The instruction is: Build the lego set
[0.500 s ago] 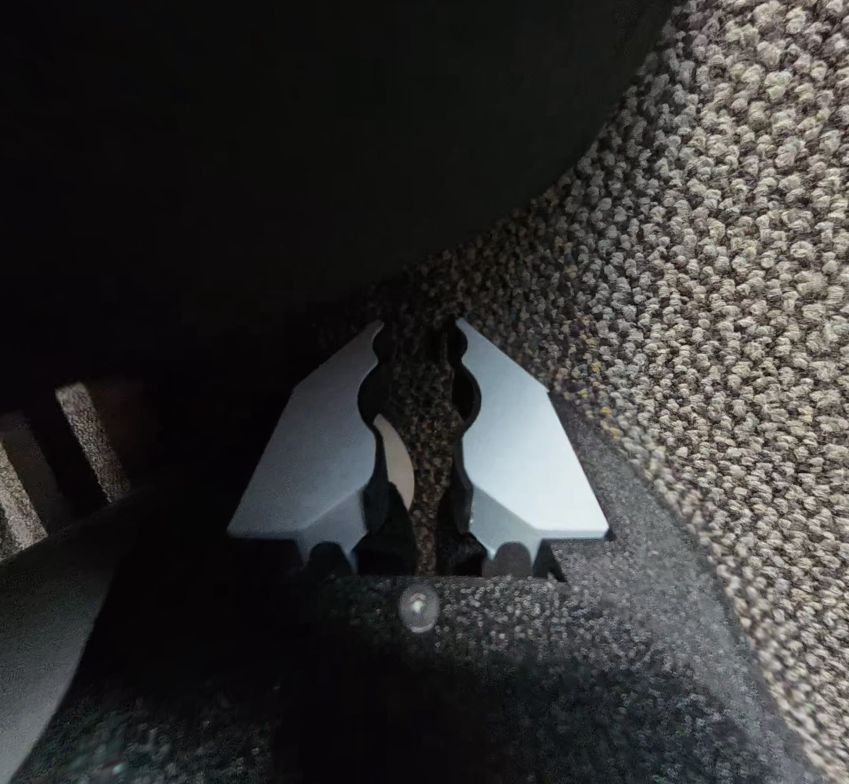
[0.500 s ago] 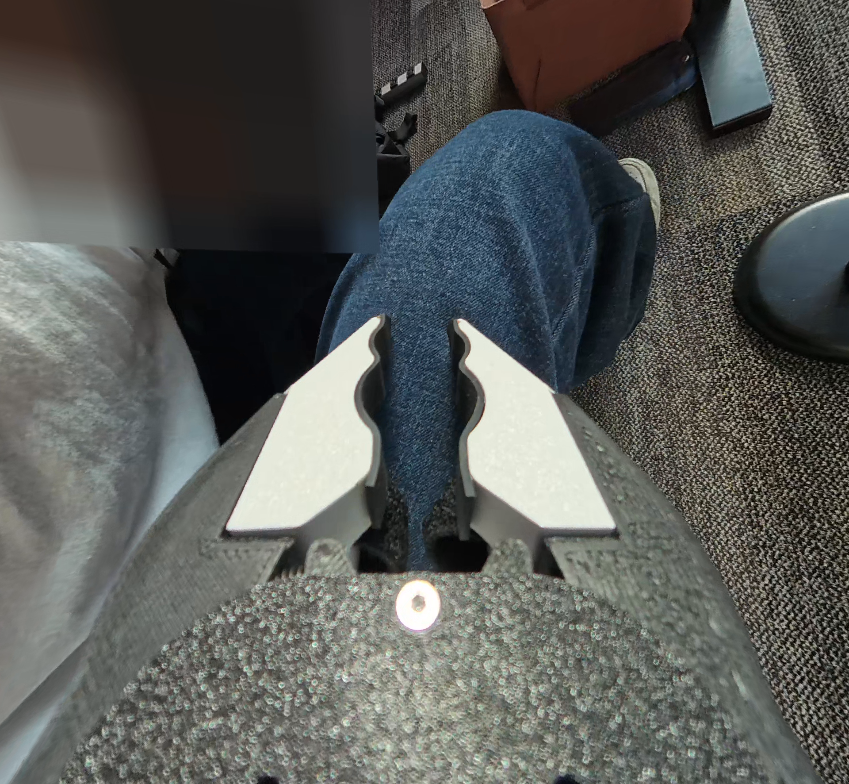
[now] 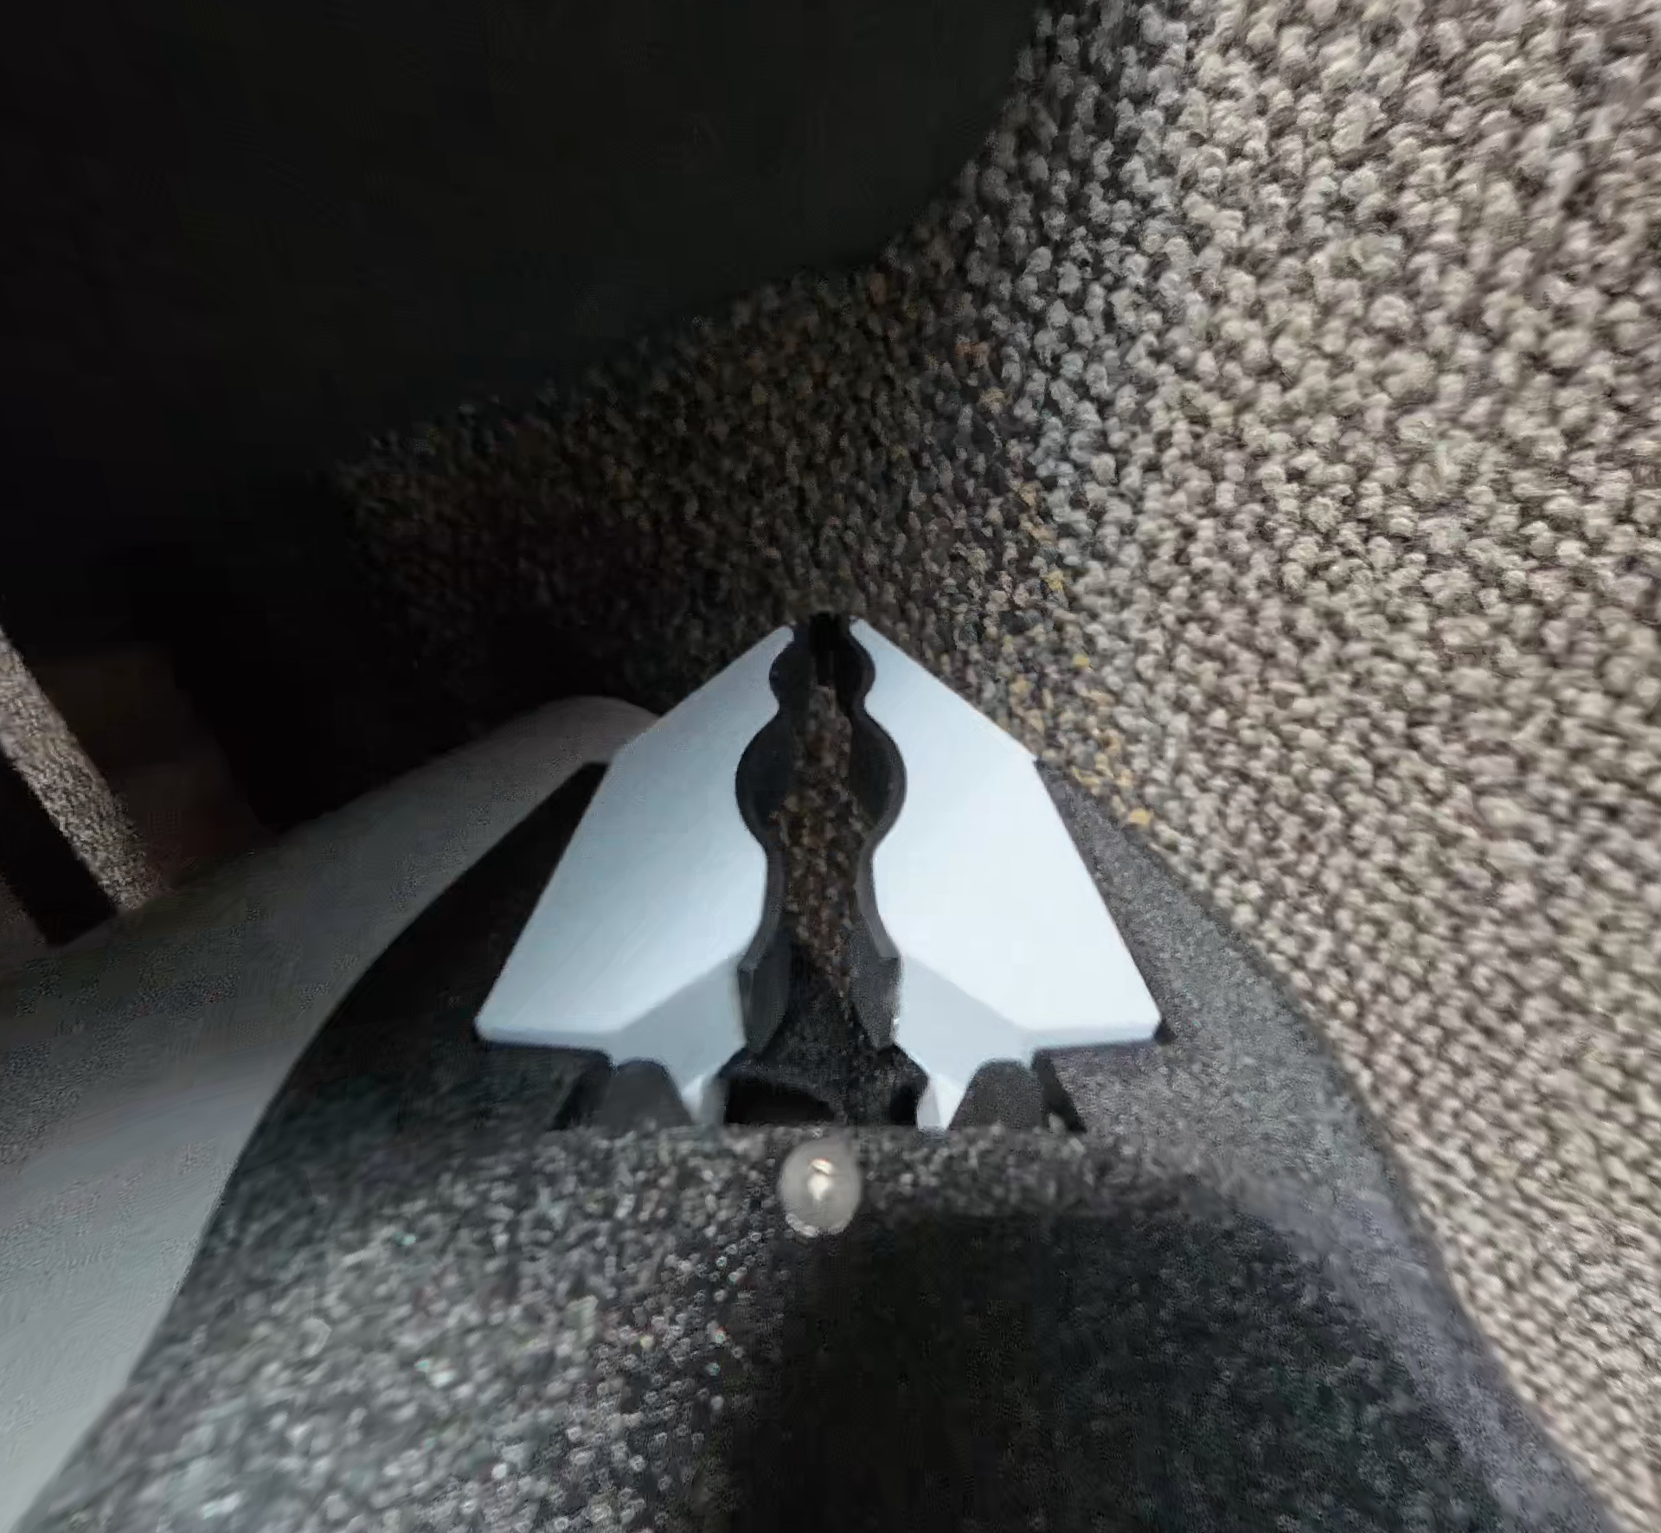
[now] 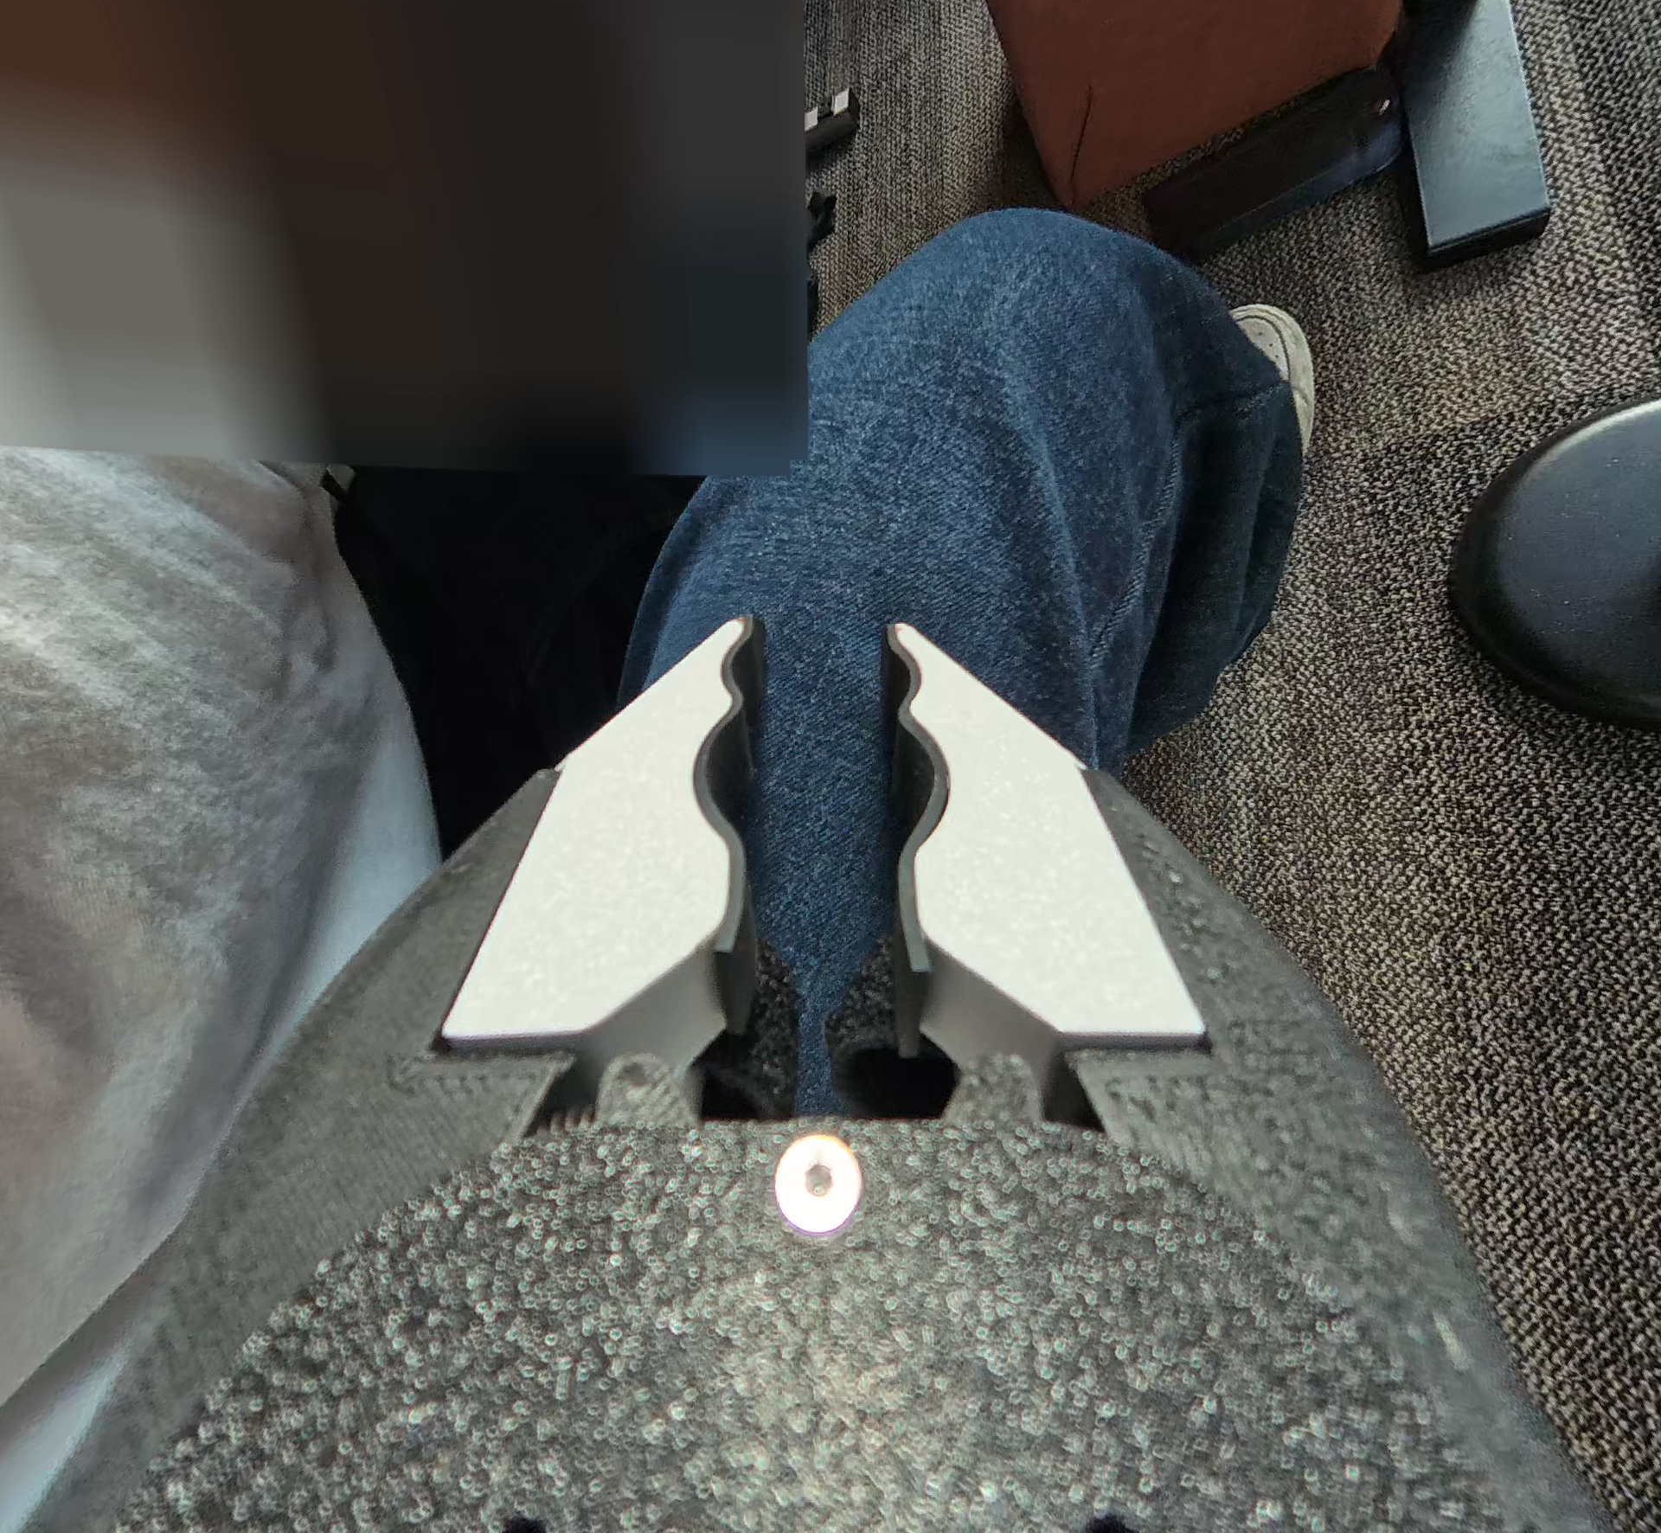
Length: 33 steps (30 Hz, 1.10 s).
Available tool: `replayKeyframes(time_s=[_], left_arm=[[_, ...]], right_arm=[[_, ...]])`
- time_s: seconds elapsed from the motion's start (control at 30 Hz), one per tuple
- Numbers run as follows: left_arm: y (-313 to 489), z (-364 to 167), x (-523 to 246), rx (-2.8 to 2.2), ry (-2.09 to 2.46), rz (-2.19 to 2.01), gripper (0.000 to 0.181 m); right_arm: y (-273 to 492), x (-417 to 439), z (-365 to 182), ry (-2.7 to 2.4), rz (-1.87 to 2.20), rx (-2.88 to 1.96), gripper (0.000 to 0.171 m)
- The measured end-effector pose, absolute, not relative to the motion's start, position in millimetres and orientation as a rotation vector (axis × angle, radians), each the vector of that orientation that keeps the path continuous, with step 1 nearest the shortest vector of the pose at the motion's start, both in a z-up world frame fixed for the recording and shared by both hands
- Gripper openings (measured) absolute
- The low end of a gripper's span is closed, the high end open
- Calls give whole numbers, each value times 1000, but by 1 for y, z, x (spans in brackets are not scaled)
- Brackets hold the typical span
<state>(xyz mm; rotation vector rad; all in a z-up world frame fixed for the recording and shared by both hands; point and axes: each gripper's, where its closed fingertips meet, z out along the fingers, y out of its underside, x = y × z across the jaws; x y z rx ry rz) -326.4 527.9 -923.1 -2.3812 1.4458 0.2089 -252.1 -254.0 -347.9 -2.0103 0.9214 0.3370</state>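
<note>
No lego piece appears in either view, so you cannot tell from here where the set is; it must lie somewhere outside both cameras. Your left gripper (image 3: 831,636) is clenched, its tips meeting with nothing between them, and it points down at the grey carpet (image 3: 1303,501) beside a large dark shape that I cannot identify. Your right gripper (image 4: 818,636) is released, the jaws standing apart and empty, aimed at a knee in blue jeans (image 4: 989,456). Near it on the floor stand a brown bag (image 4: 1168,25) and a round black base (image 4: 1582,573).

I judge that building has not begun. To do this step well, first raise both grippers toward the work surface until the bricks come into view. Open the left one before you approach any piece, and move slowly so the pictures stay sharp.
</note>
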Motion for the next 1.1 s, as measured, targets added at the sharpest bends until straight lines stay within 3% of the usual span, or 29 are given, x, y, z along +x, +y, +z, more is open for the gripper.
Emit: replayKeyframes(time_s=[0.03, 0.53, 0.83, 1.1], left_arm=[[520, -911, -328, -2383, 1429, 161, 2], [336, -674, -322, -1947, 1564, -738, 3], [197, -436, -317, -1592, 1617, -1155, 3], [78, -190, -311, -1219, 1472, -1614, 3]], right_arm=[[-254, -254, -347, 906, 335, -2022, 25], [-245, -265, -313, 727, 341, -1972, 21], [-196, -256, -262, 450, 247, -1977, 16], [-70, -249, -172, 28, 306, -1861, 18]])
